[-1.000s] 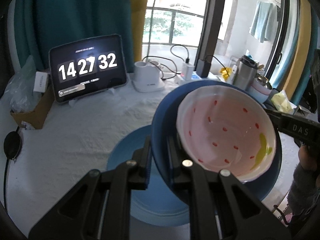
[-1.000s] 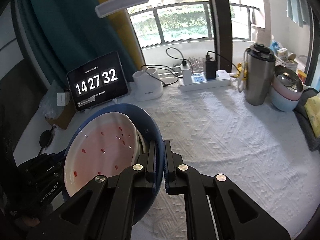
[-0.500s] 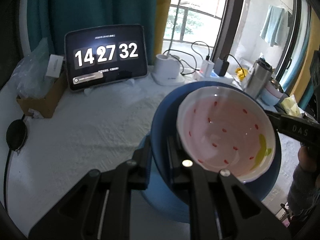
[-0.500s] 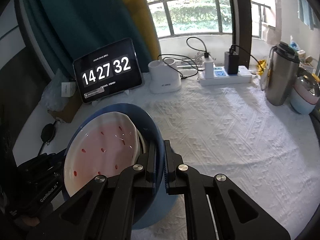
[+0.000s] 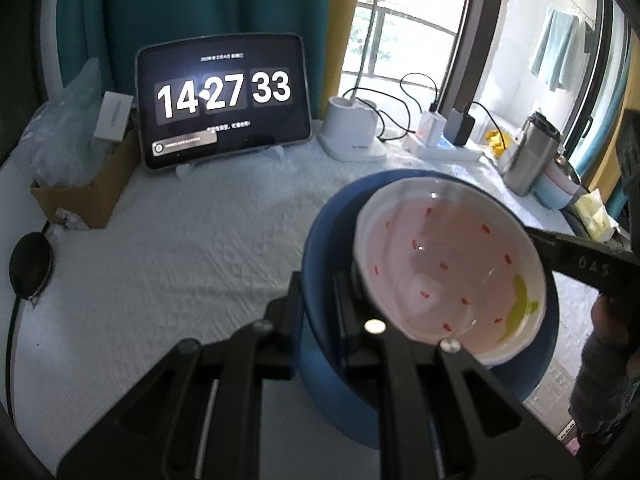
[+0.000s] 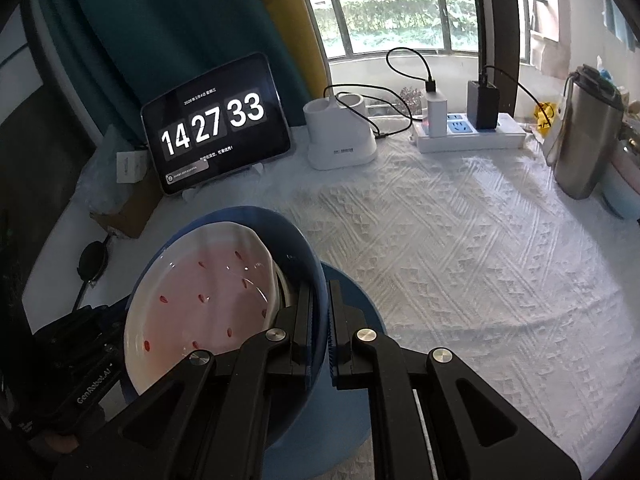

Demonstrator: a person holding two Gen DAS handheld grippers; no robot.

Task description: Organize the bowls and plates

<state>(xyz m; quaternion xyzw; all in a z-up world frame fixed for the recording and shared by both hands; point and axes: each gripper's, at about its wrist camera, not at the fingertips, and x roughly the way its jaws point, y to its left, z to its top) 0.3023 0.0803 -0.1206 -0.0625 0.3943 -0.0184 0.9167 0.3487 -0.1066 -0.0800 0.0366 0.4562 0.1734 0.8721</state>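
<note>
white textured tablecloth [image 6: 460, 248] | window [image 6: 392, 12] behind | both hand-held grippers clamped on blue bowl [image 5: 320, 248] rim

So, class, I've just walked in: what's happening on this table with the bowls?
A person holds a blue bowl by opposite sides of its rim, with the left gripper and the right gripper both shut on it. A pink bowl with red flecks sits nested inside. The pair hangs tilted just above a blue plate on the white tablecloth, in front of a tablet clock. The bowls are not yet set down.
</note>
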